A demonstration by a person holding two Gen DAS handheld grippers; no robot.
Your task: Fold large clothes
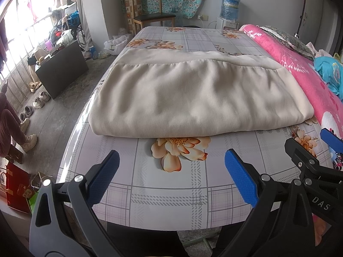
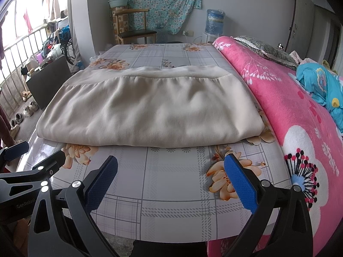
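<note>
A large beige garment (image 1: pixel 193 94) lies folded into a wide rectangle on the table with the flowered plaid cloth (image 1: pixel 171 192); it also shows in the right wrist view (image 2: pixel 150 111). My left gripper (image 1: pixel 171 162) is open and empty, held over the table's near edge, short of the garment's front fold. My right gripper (image 2: pixel 170 167) is open and empty too, beside the left one; it shows at the right edge of the left wrist view (image 1: pixel 313 147). The left gripper shows at the left edge of the right wrist view (image 2: pixel 36 156).
A pink flowered blanket (image 2: pixel 289 107) and blue bedding (image 2: pixel 321 85) lie along the table's right side. A wooden chair (image 1: pixel 152 12) and a water dispenser (image 1: pixel 229 10) stand at the far wall. A dark cabinet (image 1: pixel 62 68) and shoes (image 1: pixel 38 100) are on the floor left.
</note>
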